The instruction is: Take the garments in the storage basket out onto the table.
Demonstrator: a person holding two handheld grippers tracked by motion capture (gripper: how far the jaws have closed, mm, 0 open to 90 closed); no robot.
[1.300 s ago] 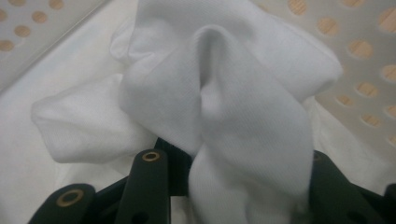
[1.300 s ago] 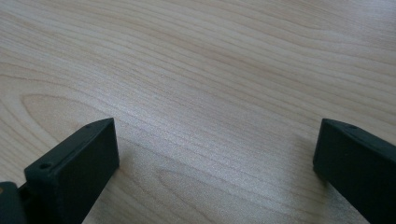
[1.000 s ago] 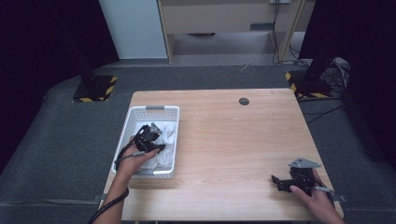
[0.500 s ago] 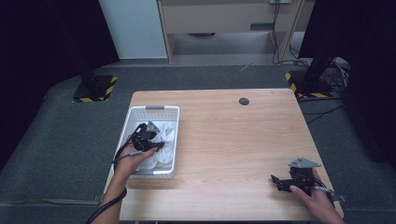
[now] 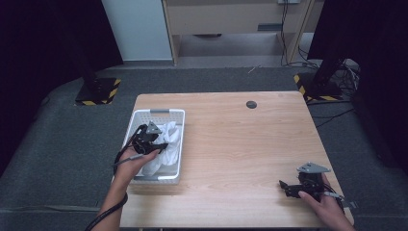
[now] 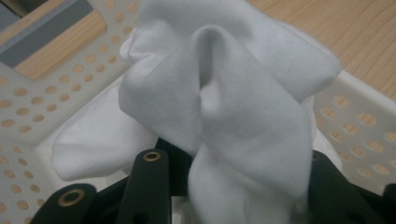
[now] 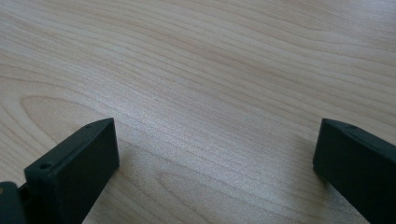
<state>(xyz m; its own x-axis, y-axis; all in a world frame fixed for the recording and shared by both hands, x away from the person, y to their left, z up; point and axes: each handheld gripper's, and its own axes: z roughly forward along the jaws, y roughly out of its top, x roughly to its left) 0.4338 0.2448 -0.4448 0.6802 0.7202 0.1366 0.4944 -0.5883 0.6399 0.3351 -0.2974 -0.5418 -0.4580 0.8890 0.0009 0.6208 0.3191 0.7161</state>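
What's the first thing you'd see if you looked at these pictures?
Probably the bunched white cloth pinched in the left claw, just above the white holey basket at the left of the wooden table. After that, the right claw, open with nothing in it, low over the table's near right corner.

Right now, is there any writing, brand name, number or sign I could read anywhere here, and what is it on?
None: no readable word, number or brand.
White cloth in the left claw: plain.
White basket: only holes.
Wooden table: bare grain, one dark round plug.
Yellow-and-black hazard stripes on the floor stand bases: a warning pattern, no text.
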